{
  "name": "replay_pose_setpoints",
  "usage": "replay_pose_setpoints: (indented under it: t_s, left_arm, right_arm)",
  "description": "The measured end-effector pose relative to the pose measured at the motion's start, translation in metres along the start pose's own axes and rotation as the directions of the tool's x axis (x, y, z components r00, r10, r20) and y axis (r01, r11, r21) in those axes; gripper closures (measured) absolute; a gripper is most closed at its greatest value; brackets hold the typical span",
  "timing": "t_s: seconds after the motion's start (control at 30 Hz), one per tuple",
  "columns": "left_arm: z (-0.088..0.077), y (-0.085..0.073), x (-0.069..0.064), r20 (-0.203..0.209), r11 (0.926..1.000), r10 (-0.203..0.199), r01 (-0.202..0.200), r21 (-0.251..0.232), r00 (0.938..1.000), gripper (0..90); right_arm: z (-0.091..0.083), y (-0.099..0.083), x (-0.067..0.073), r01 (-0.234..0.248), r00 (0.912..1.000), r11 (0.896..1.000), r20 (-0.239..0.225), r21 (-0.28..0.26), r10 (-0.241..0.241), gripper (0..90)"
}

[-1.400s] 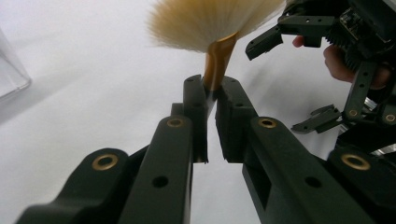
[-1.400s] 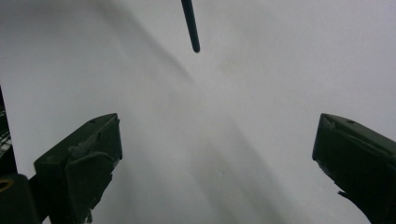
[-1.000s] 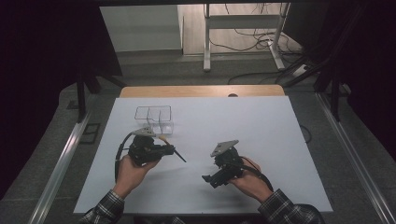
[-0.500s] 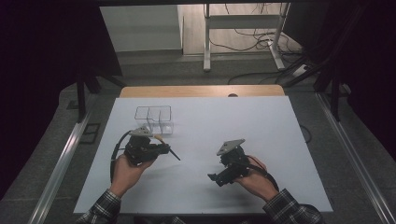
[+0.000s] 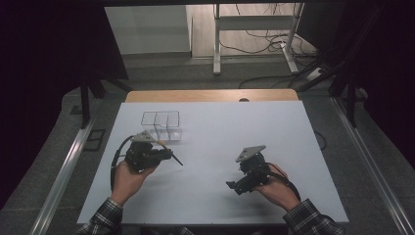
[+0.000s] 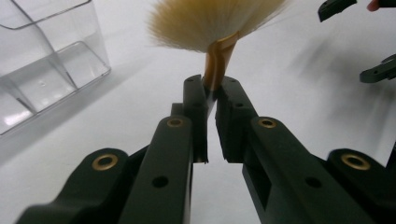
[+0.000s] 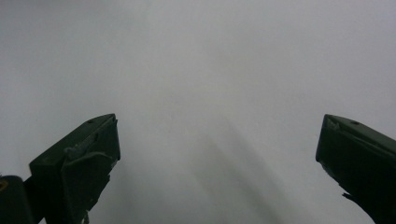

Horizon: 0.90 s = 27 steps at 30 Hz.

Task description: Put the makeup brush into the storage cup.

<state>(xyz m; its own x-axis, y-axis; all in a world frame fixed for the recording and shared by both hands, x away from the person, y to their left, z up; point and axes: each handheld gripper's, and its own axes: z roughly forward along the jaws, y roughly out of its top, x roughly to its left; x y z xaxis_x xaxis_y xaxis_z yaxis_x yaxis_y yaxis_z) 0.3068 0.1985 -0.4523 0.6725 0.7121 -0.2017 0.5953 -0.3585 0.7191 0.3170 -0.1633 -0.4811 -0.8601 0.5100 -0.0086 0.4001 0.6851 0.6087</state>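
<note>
— Holding what, those left tongs [image 6: 211, 95]?

— A brush [image 6: 215, 28], pinched by its golden neck; the pale bristles fanned out past the tips, the dark handle stuck out over the table [image 5: 293, 132] in the high view.

— And where was that?

— Just beside the clear box [image 5: 164, 126], at the table's left.

— The right tongs [image 7: 217, 154]?

— Spread wide over bare table, nothing between them, well apart from the brush.
</note>
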Motion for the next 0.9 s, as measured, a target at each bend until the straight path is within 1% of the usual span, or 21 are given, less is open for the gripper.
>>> replay_pose_setpoints:
  t_s: [0.37,0.47,0.57,0.67,0.73,0.9]
  left_arm:
    - [-0.004,0.0,0.006,-0.031,1.0,0.001,-0.001,-0.009,0.9995,82.8]
    - [-0.007,0.0,0.009,-0.043,0.9998,-0.002,0.001,-0.018,0.9991,82.8]
    - [-0.008,0.0,0.012,-0.05,0.9997,-0.007,0.006,-0.024,0.9987,82.8]
    - [-0.01,0.0,0.015,-0.058,0.9994,-0.012,0.011,-0.031,0.9982,82.8]
    - [-0.011,0.001,0.017,-0.059,0.9991,-0.017,0.014,-0.041,0.9981,82.8]
    - [-0.011,0.003,0.019,-0.064,0.9988,-0.018,0.015,-0.047,0.9978,82.8]
  right_arm:
    - [-0.01,-0.009,-0.007,-0.027,0.9994,1.0,0.02,0.001,0.027,0.0]
    - [-0.012,-0.011,-0.009,-0.024,0.9994,1.0,0.024,0.002,0.024,0.0]
    - [-0.013,-0.013,-0.008,-0.033,0.9991,0.999,0.026,0.006,0.033,0.0]
    - [-0.014,-0.015,-0.009,-0.028,0.9991,1.0,0.032,0.01,0.028,0.0]
    - [-0.015,-0.016,-0.009,-0.028,0.9991,1.0,0.032,0.01,0.028,0.0]
    - [-0.019,-0.02,-0.011,-0.038,0.9985,0.999,0.04,0.007,0.038,0.0]
